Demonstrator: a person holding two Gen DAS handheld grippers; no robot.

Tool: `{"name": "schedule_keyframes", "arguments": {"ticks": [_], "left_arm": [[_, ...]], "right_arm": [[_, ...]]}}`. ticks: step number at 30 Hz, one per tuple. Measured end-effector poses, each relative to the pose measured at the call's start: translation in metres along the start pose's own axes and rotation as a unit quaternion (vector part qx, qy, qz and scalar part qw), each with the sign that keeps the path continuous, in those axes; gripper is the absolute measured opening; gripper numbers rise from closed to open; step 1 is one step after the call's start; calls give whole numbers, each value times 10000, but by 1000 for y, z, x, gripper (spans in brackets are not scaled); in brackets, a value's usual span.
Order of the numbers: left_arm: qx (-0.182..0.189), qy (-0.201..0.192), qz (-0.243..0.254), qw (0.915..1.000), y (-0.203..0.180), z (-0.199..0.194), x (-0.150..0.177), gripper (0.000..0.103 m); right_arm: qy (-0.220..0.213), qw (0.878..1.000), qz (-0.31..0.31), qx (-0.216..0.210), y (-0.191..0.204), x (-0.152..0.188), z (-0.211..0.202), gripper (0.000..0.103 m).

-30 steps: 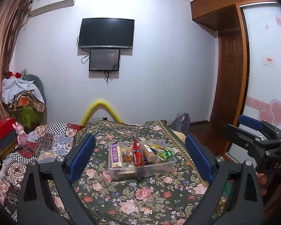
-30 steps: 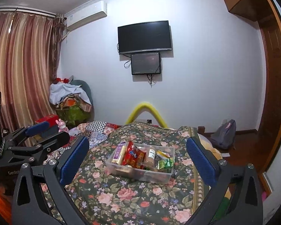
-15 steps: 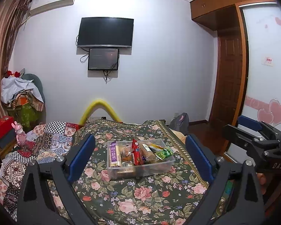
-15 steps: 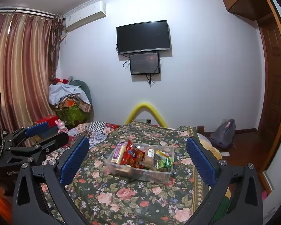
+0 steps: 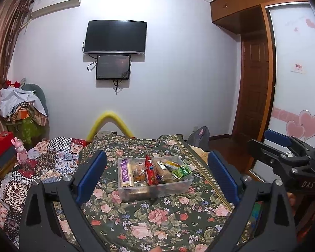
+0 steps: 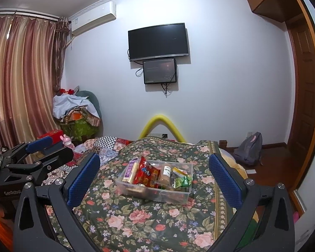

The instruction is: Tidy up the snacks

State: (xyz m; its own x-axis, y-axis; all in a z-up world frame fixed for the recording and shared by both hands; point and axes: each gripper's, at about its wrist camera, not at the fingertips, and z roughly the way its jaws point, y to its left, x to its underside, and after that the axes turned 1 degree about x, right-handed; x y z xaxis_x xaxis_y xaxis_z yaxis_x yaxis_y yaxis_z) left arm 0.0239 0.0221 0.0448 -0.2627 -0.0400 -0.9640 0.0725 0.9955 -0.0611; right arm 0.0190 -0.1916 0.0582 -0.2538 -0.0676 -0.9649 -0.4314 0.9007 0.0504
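Holding both wide open and empty, I keep the left hand-held gripper (image 5: 155, 177) and right hand-held gripper (image 6: 154, 177) well short of the clear snack bin (image 5: 178, 185) on the bed (image 5: 157, 216); I'd approach level, picking one upright packet.

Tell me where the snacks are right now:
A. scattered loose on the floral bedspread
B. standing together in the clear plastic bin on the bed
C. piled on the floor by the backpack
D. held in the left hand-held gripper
B: the snack packets stand inside the clear plastic bin on the floral bedspread, and both the left hand-held gripper and the right hand-held gripper are open and empty.
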Motion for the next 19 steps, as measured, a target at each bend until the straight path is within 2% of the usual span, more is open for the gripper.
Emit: {"name": "schedule_keyframes", "arguments": {"ticks": [19], "left_arm": [[44,-35,75,10000,-7,-2,1,98]], "right_arm": [[-21,10000,34,84,-1,-1,-1,103]]}}
